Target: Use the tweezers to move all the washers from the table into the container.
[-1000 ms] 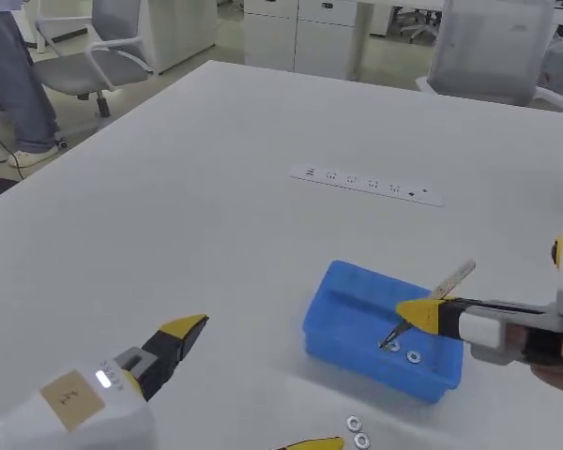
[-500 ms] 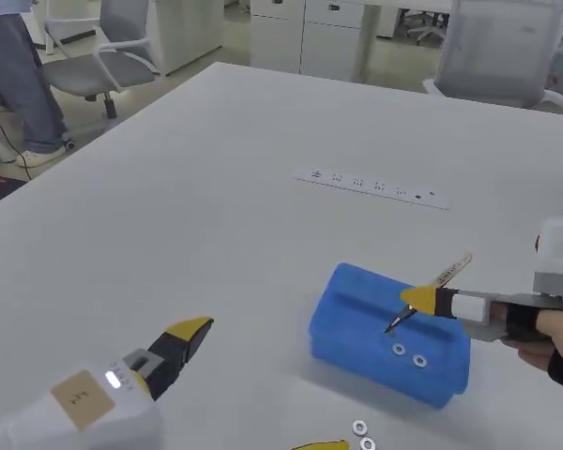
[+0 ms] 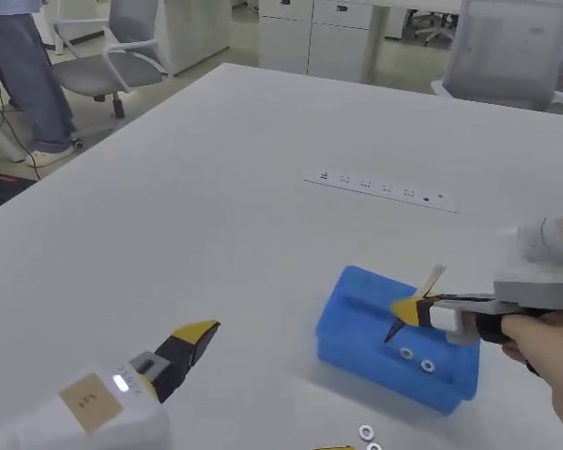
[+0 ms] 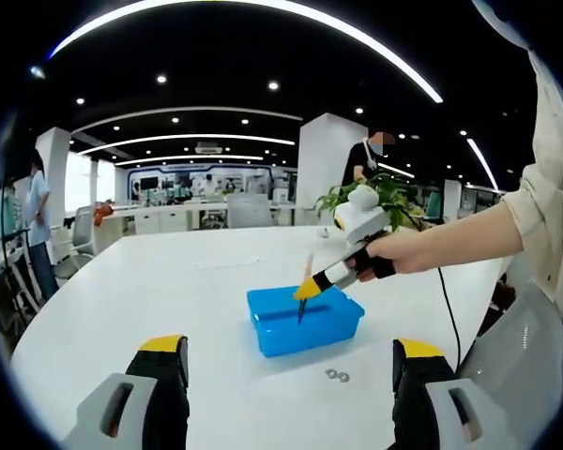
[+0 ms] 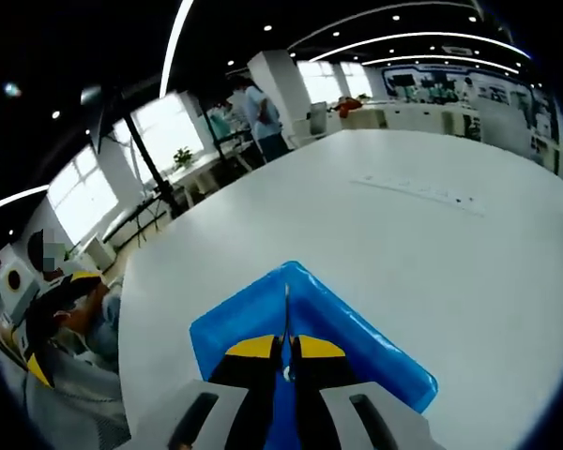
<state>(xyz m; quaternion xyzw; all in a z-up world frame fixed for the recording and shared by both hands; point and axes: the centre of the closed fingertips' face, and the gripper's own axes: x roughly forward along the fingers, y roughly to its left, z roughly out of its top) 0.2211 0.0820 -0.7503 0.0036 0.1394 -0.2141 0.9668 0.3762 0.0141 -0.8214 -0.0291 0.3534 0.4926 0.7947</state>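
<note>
Head view: my right gripper (image 3: pixel 411 312) clenches tweezers (image 3: pixel 395 329) over the container (image 3: pixel 357 354); left gripper (image 4: pixel 289 349) released. Off-centre pinches could flick washers (image 3: pixel 366 433) away.

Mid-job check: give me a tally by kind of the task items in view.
Blue container: 1
Washers: 4 (2 inside it, 2 outside)
Tweezers: 1
Total: 6
</note>
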